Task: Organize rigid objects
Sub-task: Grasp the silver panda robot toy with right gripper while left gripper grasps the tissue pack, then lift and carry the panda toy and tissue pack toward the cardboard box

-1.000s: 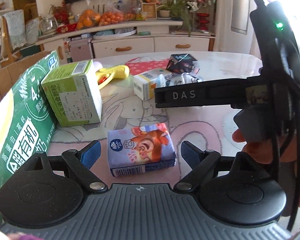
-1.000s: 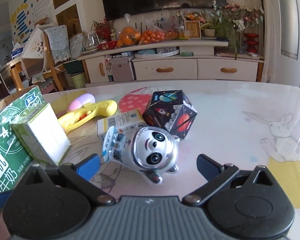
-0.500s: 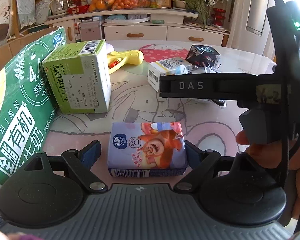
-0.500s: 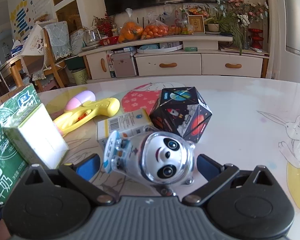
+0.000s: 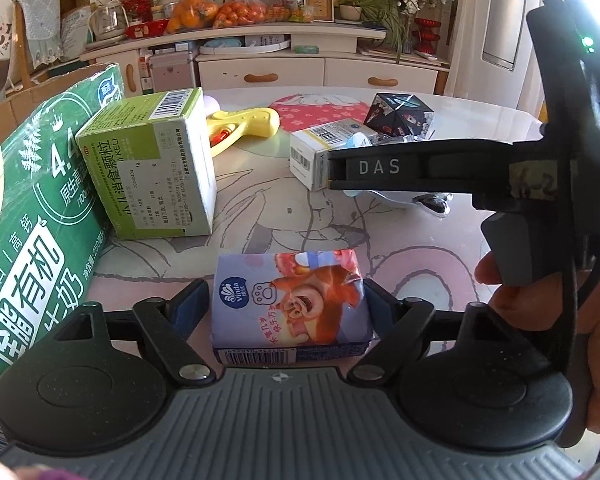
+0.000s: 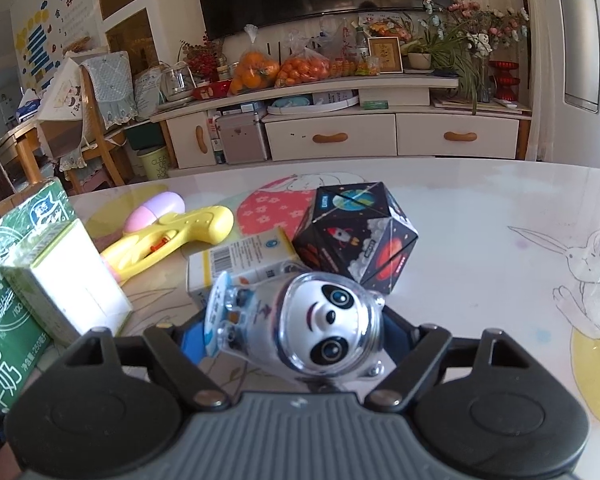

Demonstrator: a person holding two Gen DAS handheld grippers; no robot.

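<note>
In the left wrist view, the left gripper [image 5: 288, 300] is closing its jaws around the tissue pack [image 5: 290, 304], which is lying at the near edge of the desk [image 5: 440, 240], its long axis across the jaws, pads just beside its ends.

In the right wrist view, the right gripper [image 6: 300, 332] is closing its jaws on the panda toy [image 6: 320, 328], lying between them, not yet clenched.

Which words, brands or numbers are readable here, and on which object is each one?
"DAS": on the black finger of the right gripper.
"Vinda": on the tissue pack.
"4." and "250": on the green milk carton.
"EARTH": on the black space cube.
Fine print and barcode digits on the light green box and small white box: too small.
</note>
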